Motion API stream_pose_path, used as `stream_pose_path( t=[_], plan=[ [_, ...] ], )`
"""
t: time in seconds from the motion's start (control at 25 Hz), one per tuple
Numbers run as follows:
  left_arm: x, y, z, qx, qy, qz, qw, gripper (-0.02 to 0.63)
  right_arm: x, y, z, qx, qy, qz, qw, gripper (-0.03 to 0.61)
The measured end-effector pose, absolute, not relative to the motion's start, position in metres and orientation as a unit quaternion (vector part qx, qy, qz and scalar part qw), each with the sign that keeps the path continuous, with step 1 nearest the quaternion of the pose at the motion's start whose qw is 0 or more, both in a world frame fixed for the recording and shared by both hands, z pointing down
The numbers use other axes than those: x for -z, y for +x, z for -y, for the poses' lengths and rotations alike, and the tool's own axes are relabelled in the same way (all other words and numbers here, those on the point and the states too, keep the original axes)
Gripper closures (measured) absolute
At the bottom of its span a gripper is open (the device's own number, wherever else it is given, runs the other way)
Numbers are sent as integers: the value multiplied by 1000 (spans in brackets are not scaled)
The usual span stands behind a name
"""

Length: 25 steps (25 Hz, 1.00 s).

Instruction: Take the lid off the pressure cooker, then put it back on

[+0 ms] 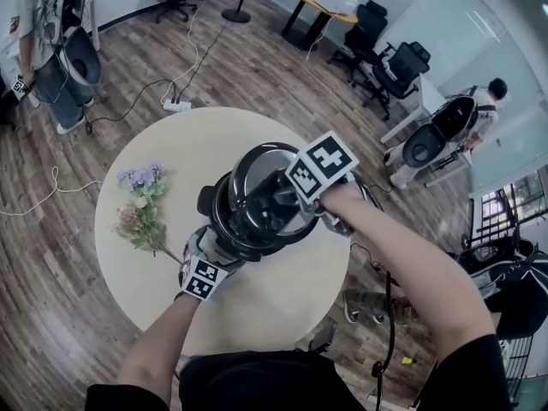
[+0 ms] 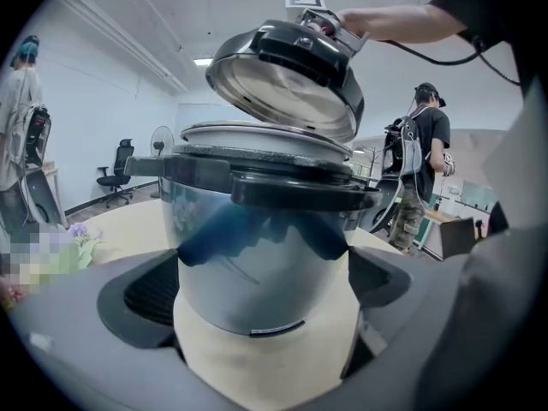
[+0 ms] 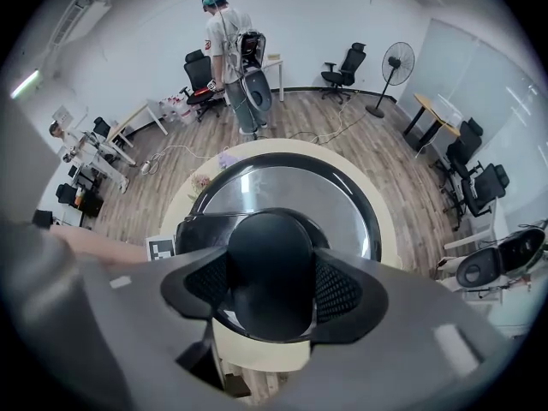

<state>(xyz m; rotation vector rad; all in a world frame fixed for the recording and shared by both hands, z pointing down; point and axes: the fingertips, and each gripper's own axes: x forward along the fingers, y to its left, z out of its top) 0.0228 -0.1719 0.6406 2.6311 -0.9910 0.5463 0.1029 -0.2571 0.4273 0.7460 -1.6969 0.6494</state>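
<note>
Flowers lie on the left part of the round bench. L gripper, near-left, is closed on the pressure cooker pot, pads vs. both sides of its steel wall. Pot stands upright mid-bench. Lid is off, apart from the pot, just above its rim and tilted, shiny underside toward the L gripper. R gripper comes in from the right, pointing steeply down, clamped on the lid's black knob.

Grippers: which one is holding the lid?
The right gripper: its fingers clamp the lid by its black knob, tilted clear above the pot. The left gripper grips the pot.
</note>
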Motion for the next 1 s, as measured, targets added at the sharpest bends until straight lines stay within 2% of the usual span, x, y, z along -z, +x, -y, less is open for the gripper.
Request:
stream_pose_path(
  t=[0.2, 0.44, 0.76, 1.0],
  plan=[
    [-644, 18, 171, -187, 910, 342, 138, 23, -393, 155, 253, -292, 344, 709, 542, 288],
    [-644, 18, 172, -187, 911, 342, 135, 23, -404, 265, 217, -321, 391, 655, 560, 288],
    [-644, 17, 170, -193, 910, 340, 139, 22, -487, 374, 136, -395, 423, 574, 580, 288],
    [-643, 17, 170, -198, 908, 341, 141, 23, -580, 378, 93, -431, 419, 558, 572, 288]
  ],
)
